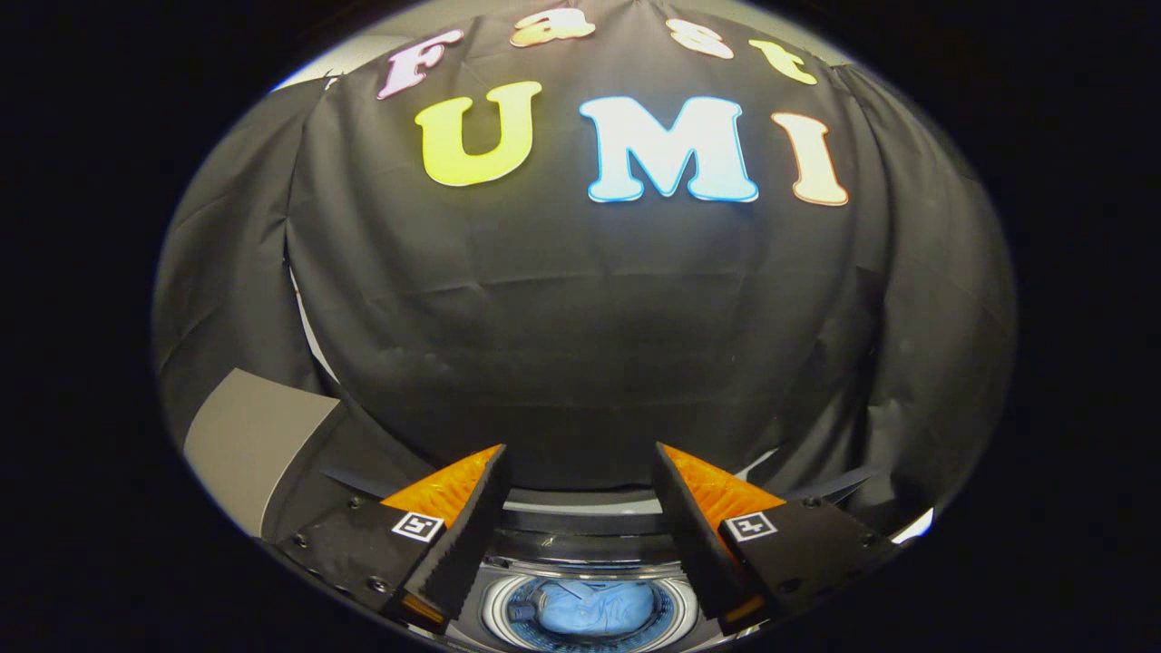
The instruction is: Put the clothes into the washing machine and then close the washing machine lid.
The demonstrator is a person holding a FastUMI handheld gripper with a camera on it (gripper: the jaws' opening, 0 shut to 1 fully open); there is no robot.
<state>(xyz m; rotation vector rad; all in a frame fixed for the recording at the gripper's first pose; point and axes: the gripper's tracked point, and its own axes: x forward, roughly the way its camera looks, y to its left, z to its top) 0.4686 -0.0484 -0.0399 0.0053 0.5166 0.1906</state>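
Note:
My gripper (pixel 580 453) is open, its two fingers spread wide with nothing between them, raised above the washing machine. Below and between the fingers lies the machine's round drum opening (pixel 497 606). A light blue piece of clothing (pixel 590 606) rests crumpled inside the drum. The machine's dark top rim (pixel 580 524) curves just beyond the opening. The lid cannot be made out here.
The black cloth wall (pixel 580 345) hangs close behind the machine and takes up most of what lies ahead. A grey flat surface (pixel 249 440) sits off to the left of the left finger.

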